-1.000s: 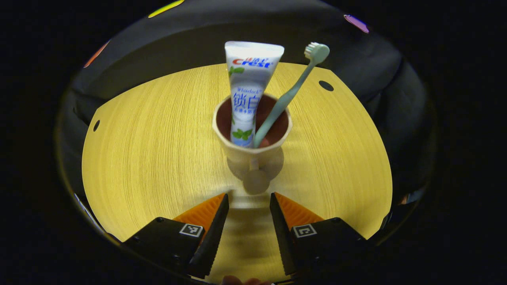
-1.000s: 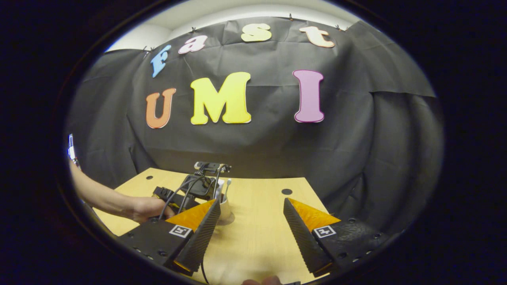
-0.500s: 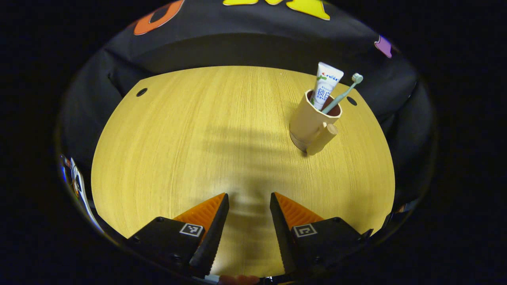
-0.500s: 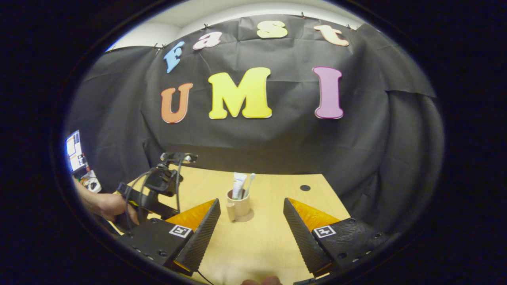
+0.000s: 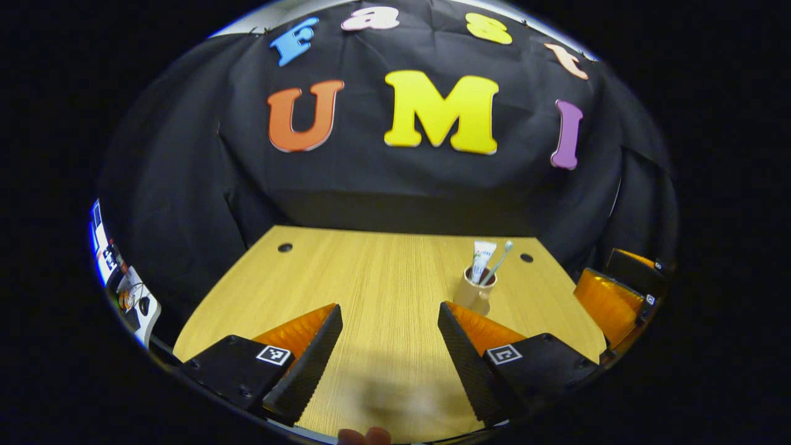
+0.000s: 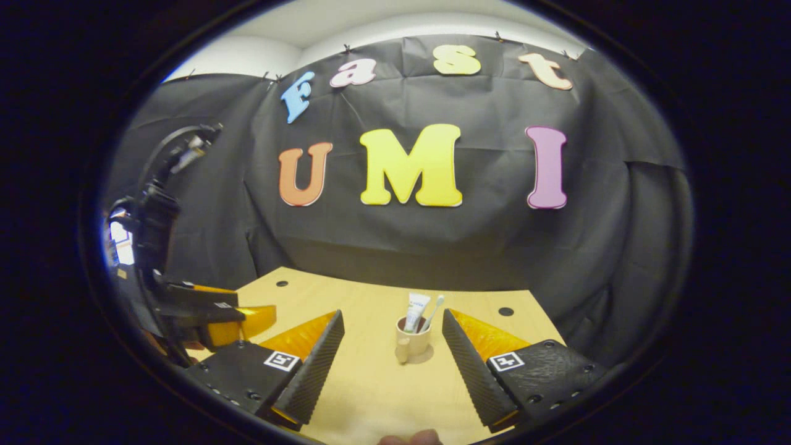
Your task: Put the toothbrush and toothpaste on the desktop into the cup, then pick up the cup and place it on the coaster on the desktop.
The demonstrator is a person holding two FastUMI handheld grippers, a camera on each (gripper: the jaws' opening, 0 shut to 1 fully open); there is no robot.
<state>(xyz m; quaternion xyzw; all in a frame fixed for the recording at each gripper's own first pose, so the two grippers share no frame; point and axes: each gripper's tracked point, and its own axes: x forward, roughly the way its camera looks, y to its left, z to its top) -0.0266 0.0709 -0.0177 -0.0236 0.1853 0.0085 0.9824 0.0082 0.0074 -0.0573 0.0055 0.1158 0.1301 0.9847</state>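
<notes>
A beige cup with a handle stands upright on the wooden table, right of centre in the left gripper view. A white toothpaste tube and a pale green toothbrush stick up out of it. My left gripper is open and empty, well back from the cup. In the right gripper view the cup rests on a round tan coaster, holding the toothpaste and toothbrush. My right gripper is open, empty, short of the cup.
The table has round cable holes at its far corners. The other gripper shows at the right edge of the left gripper view. The left gripper's body with cables sits at the left of the right gripper view.
My left gripper has pulled back and up from the cup and opened wider; the cup stays on the table. In the right gripper view the left gripper has gone left.
</notes>
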